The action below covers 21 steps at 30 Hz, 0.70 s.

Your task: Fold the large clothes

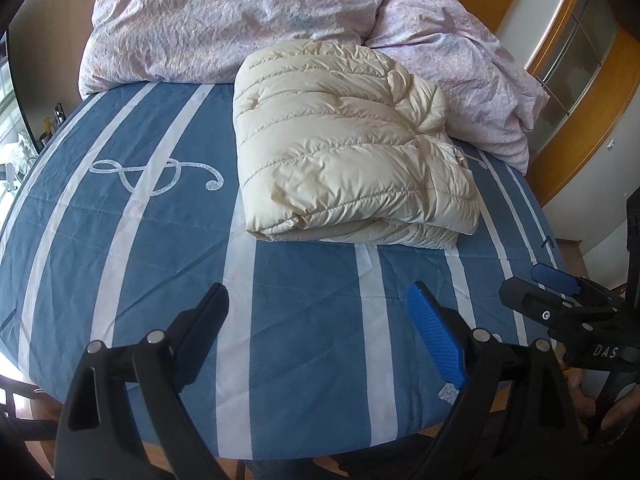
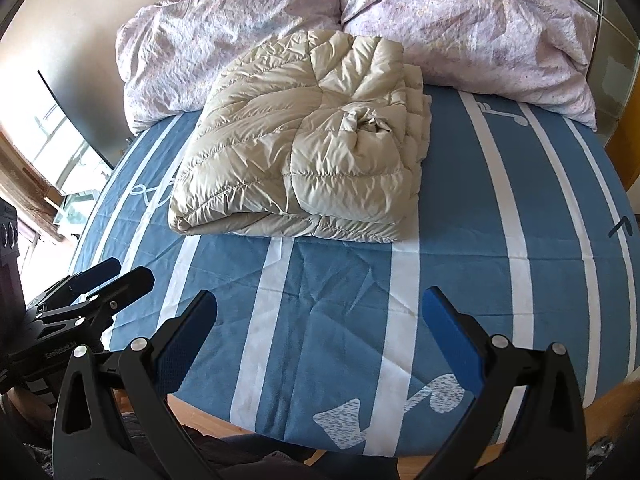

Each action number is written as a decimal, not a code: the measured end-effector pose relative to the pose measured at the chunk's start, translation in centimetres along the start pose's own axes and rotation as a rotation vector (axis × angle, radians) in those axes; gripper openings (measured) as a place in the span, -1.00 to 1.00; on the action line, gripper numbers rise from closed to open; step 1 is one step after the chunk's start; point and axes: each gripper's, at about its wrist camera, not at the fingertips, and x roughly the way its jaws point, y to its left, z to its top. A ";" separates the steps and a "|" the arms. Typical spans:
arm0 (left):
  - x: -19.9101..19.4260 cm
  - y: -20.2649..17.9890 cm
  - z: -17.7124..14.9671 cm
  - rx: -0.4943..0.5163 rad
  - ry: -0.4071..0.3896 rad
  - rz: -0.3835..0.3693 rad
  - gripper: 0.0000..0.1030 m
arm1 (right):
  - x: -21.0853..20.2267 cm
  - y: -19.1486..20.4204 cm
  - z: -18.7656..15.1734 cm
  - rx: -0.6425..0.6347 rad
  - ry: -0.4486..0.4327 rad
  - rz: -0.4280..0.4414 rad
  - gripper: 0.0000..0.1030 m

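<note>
A cream puffy jacket point(image 1: 352, 148) is seen folded into a thick bundle on the bed point(image 1: 160, 240), which is covered with a blue and white striped sheet. From the left wrist camera the jacket is found at about one o'clock. Two pink pillows point(image 1: 224, 20) are piled behind it at twelve o'clock. The left gripper point(image 1: 320, 336) is held wide open with nothing in it. The right gripper point(image 2: 320, 336) is held wide open and empty too. Both are kept well apart from the jacket.
</note>
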 end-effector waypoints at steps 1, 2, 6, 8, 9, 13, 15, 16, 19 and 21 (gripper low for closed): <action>0.1 0.0 0.0 -0.002 0.003 0.000 0.75 | 0.1 0.0 0.0 0.001 0.003 0.002 0.97; 0.1 0.1 0.0 -0.005 0.004 -0.001 0.75 | 0.1 0.0 0.0 0.001 0.004 0.003 0.97; 0.2 0.0 0.0 -0.008 0.010 -0.004 0.75 | 0.3 0.0 0.0 0.005 0.010 0.008 0.97; 0.3 0.0 0.0 -0.008 0.012 -0.006 0.75 | 0.3 -0.1 0.0 0.009 0.013 0.010 0.97; 0.3 0.0 0.0 -0.008 0.012 -0.007 0.75 | 0.4 -0.1 0.0 0.011 0.015 0.011 0.97; 0.3 -0.1 -0.1 -0.007 0.011 -0.010 0.75 | 0.4 -0.1 -0.1 0.012 0.018 0.014 0.97; 0.3 -0.2 -0.1 -0.007 0.014 -0.012 0.75 | 0.4 -0.1 0.0 0.012 0.017 0.013 0.97; 0.4 -0.2 -0.2 -0.007 0.015 -0.014 0.75 | 0.4 -0.1 0.0 0.012 0.017 0.014 0.97; 0.4 -0.2 -0.2 -0.009 0.016 -0.017 0.75 | 0.4 -0.1 0.0 0.013 0.019 0.014 0.97; 0.4 -0.2 -0.2 -0.012 0.017 -0.019 0.75 | 0.4 -0.1 -0.1 0.015 0.018 0.013 0.97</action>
